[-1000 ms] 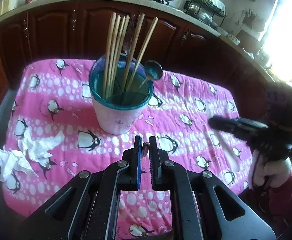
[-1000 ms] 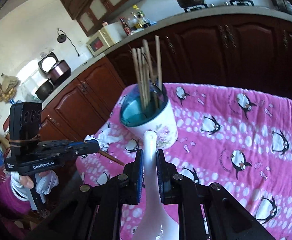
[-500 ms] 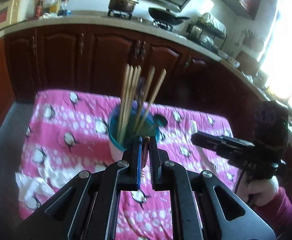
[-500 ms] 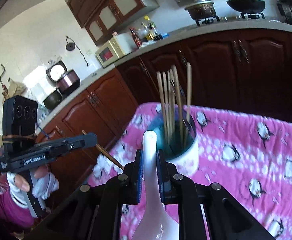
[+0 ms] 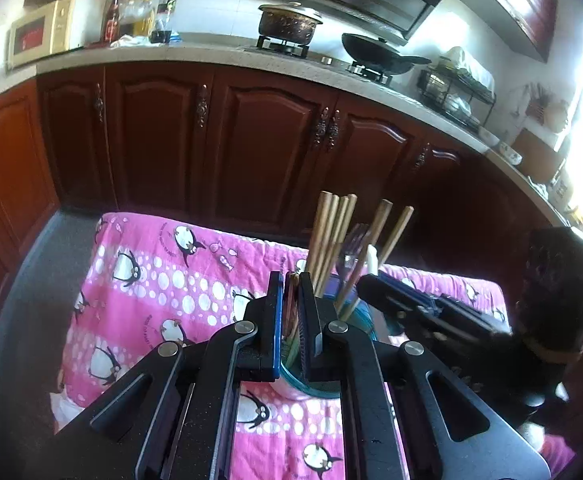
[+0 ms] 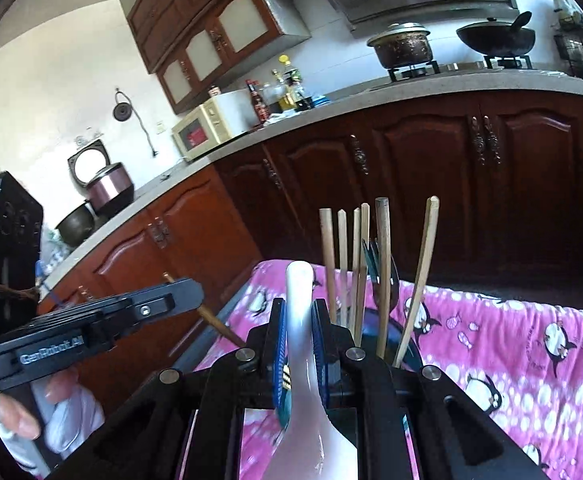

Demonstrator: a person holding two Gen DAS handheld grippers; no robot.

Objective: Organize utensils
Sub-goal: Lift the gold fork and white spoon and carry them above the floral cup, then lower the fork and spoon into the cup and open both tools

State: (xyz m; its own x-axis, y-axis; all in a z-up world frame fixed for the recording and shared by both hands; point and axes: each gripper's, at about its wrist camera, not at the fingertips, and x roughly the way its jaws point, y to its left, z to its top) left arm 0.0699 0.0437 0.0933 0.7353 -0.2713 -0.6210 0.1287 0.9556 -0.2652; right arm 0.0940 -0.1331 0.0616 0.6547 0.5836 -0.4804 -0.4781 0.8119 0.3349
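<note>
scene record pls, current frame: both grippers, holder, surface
left gripper: shut on a thin brown wooden chopstick
right gripper: shut on a white ceramic soup spoon, handle pointing up
holder: teal-rimmed white cup with upright wooden chopsticks and a metal fork
surface: pink penguin-print cloth
position: both grippers close by the cup

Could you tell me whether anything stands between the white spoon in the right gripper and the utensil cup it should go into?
The white spoon is close before the cup. The upright chopsticks and a fork crowd the opening, so free room looks limited. The left gripper, holding a chopstick, is to the spoon's left, near the cup.
</note>
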